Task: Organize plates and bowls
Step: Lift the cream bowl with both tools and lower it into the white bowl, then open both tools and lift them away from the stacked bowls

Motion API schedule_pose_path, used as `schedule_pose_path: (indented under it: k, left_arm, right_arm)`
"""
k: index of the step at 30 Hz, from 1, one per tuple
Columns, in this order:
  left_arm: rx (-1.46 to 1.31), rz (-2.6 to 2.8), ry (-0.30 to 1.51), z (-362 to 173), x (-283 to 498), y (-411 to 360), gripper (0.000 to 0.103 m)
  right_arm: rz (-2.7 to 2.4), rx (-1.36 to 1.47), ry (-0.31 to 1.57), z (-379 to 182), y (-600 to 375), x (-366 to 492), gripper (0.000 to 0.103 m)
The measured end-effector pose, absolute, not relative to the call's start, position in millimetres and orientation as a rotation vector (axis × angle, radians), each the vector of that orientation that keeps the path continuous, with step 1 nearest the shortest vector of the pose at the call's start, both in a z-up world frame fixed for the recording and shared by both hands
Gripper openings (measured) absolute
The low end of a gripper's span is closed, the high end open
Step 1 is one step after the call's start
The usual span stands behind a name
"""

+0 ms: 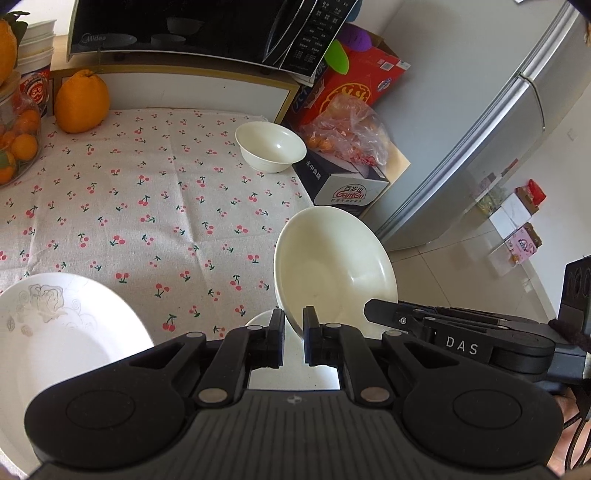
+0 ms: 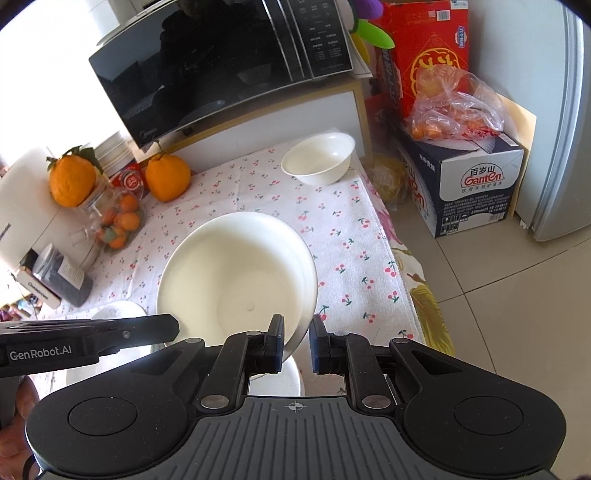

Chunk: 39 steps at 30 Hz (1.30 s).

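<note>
Black microwave (image 1: 207, 29) says "Midea" on its door; the dark water carton (image 2: 476, 184) beside the surface reads "Ganten", the red box (image 2: 424, 55) behind it carries gold characters I can't read. Left tongs (image 1: 293, 332) carry "GenRobot.AI" on the side, right tongs (image 2: 297, 341) show "DAS". Left tongs nearly pressed together, pinching the near rim of a white bowl (image 1: 332, 266), bowl tilted up on edge over the surface's right edge. Right tongs likewise nearly closed, pinching the rim of its own white bowl (image 2: 236, 277), tilted the same way above the cloth. Another white dish (image 2: 277, 380) sits right under the tongs, partly hidden. Third small bowl (image 1: 271, 146) stands upright at the far right corner of the surface, well apart from both. Patterned white plate (image 1: 55, 325) at near left. Surface (image 1: 147, 206) wears a white cloth with red cherry print. Big orange citrus (image 1: 81, 101) at the back, glass jar of small oranges (image 2: 118, 221) left, plastic bag of fruit (image 2: 454, 107) on the carton. Silver fridge (image 1: 498, 129) on the right, pale tiled floor (image 2: 498, 314).
</note>
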State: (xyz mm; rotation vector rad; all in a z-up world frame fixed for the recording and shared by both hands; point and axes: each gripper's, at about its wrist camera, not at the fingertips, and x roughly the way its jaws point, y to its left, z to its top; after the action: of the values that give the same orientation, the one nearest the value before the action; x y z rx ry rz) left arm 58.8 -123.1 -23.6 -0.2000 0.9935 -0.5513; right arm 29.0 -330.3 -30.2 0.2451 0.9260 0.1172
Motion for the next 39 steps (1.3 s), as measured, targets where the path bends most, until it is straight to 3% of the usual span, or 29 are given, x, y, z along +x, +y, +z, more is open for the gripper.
schedule_pose_path:
  k: [23,29,39]
  left_arm:
    - [-0.081,-0.484,1.103,-48,28,-125,0.015]
    - [-0.060,-0.460,1.102,-49,28,-125,0.025]
    - [-0.072,-0.438,1.071,-44,29,-122,0.026]
  right_arm:
    - [0.164,0.079,1.046,-50,-298,9,0.018]
    - [0.149,0.061,1.060,-52,-298,10,0.019]
    - [0.131,0.082,1.034,-47,-306,10,0.021]
